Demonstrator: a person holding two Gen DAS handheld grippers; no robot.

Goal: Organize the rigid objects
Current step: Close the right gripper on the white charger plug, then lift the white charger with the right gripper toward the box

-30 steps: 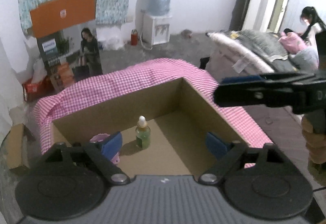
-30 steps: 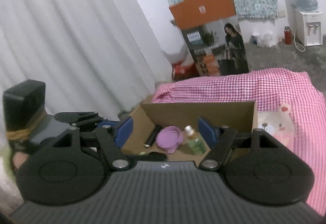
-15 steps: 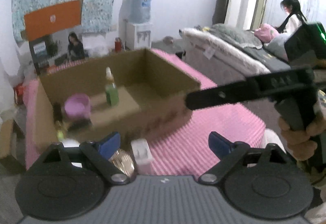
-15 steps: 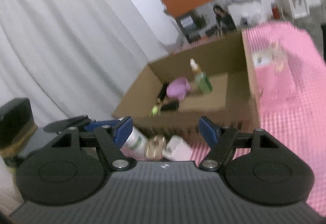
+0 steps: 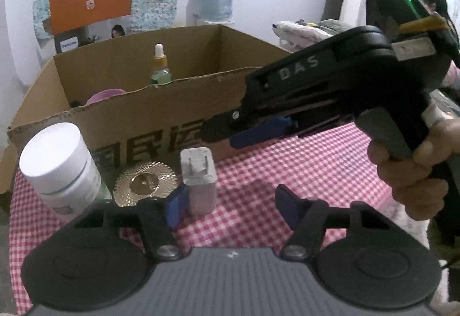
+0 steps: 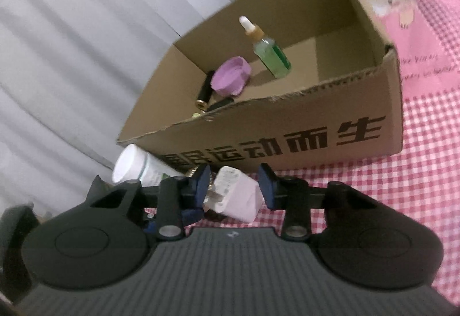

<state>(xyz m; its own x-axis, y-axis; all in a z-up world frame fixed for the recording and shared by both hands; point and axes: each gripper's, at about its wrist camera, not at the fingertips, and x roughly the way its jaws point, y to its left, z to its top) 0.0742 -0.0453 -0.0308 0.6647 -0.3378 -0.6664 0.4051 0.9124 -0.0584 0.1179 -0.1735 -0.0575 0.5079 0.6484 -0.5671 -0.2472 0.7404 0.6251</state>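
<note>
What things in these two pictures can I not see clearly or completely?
- Left wrist view: the cardboard box front wall hides the lower part of the dropper bottle and most of the purple bowl.
- Right wrist view: that wall cuts off the black items inside; what they are is unclear.
- White jar: label text too small in both views.
- Right wrist view: the cartoon print on the pink cloth is blurred.

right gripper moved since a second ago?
Yes. The right gripper has dropped from above the box to the cloth in front of it, jaws closing around the white charger.
</note>
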